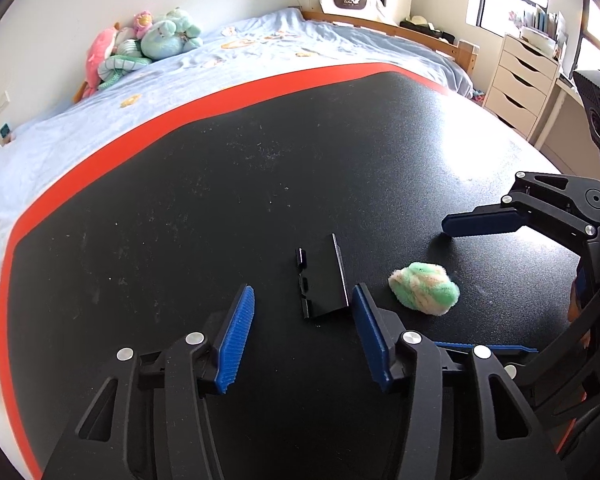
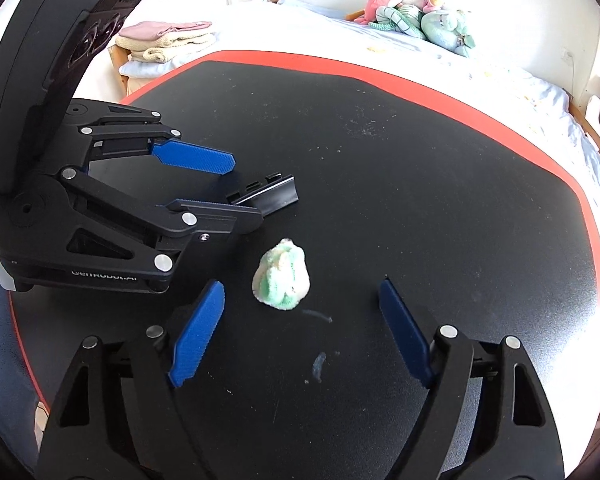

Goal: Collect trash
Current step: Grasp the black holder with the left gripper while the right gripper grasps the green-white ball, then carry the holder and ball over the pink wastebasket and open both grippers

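Left gripper [image 1: 303,300] stood with jaws spread around a small black plastic clip [image 1: 323,282], not touching. Right gripper [image 2: 302,294] straddled a green-and-cream fluffy wad [image 2: 282,278], jaws spread.

Home bedroom, made bed [image 1: 260,52], stuffed toys [image 1: 148,40], drawer chest [image 1: 520,80], folded towels [image 2: 168,40]

Black plastic piece [image 2: 274,196] partly behind left gripper [image 2: 228,184]
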### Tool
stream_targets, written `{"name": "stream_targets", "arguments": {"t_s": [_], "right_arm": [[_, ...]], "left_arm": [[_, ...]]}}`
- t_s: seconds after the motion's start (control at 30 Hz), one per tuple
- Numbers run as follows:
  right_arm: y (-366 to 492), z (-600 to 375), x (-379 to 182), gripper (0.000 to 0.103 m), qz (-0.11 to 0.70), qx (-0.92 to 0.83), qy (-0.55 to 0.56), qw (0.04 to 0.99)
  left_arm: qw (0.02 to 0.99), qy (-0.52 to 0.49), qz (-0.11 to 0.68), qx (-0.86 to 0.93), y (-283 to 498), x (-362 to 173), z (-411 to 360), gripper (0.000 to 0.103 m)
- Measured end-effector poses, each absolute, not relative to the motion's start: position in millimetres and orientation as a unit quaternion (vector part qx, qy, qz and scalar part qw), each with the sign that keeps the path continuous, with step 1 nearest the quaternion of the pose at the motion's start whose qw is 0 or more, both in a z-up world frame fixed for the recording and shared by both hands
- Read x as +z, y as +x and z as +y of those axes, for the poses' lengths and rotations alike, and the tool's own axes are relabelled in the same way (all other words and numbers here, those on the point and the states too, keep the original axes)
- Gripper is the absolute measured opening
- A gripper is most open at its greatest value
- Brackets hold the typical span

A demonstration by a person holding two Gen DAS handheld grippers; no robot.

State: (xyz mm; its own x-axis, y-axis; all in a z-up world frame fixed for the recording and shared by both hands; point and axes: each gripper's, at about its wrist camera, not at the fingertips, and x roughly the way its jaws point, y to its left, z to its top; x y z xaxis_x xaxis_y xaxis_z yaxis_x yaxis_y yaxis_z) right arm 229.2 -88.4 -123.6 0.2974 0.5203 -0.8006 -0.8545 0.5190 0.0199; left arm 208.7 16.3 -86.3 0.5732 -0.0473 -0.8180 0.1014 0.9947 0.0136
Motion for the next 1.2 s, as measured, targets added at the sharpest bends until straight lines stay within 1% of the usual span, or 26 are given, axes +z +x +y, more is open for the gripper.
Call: {"name": "stream_targets", "arguments": {"t_s": [0.07, 0.1, 0.13, 0.17, 0.23, 0.27, 0.33, 0.4, 0.8, 1.0, 1.2], "right_arm": [[229, -86, -123, 0.069, 0.392, 0.444, -0.211, 0.777], [229, -85, -123, 0.064, 0.391, 0.445, -0.211, 0.777], [230, -84, -122, 0.059, 0.39, 0.446, -0.211, 0.777], [230, -83, -122, 0.057, 0.39, 0.447, -0.21, 0.777], [230, -81, -121, 0.044, 0.389, 0.448, -0.21, 0.777], [229, -81, -120, 0.04, 0.388, 0.45, -0.211, 0.776], [228, -80, -119, 0.028, 0.388, 0.452, -0.213, 0.775], [228, -79, -119, 0.022, 0.388, 0.452, -0.214, 0.774], [228, -86, -109, 0.02, 0.391, 0.442, -0.204, 0.781], [215, -101, -86, 0.02, 0.388, 0.437, -0.192, 0.789], [184, -125, -57, 0.02, 0.378, 0.43, -0.182, 0.8]], "left_arm": [[0.887, 0.03, 0.459, -0.045, 210, -86, 16, 0.039], [0.887, 0.03, 0.458, -0.046, 210, -86, 17, 0.037], [0.887, 0.03, 0.457, -0.047, 210, -86, 17, 0.033], [0.888, 0.03, 0.457, -0.048, 210, -86, 17, 0.029], [0.888, 0.032, 0.457, -0.049, 211, -85, 16, 0.026], [0.888, 0.033, 0.456, -0.05, 211, -85, 16, 0.026], [0.888, 0.033, 0.456, -0.052, 211, -86, 16, 0.025], [0.888, 0.034, 0.456, -0.053, 211, -86, 15, 0.025], [0.887, 0.041, 0.456, -0.06, 200, -79, 9, 0.025], [0.889, 0.049, 0.449, -0.069, 182, -58, 1, 0.025], [0.893, 0.055, 0.439, -0.085, 146, -34, -11, 0.025]]}}
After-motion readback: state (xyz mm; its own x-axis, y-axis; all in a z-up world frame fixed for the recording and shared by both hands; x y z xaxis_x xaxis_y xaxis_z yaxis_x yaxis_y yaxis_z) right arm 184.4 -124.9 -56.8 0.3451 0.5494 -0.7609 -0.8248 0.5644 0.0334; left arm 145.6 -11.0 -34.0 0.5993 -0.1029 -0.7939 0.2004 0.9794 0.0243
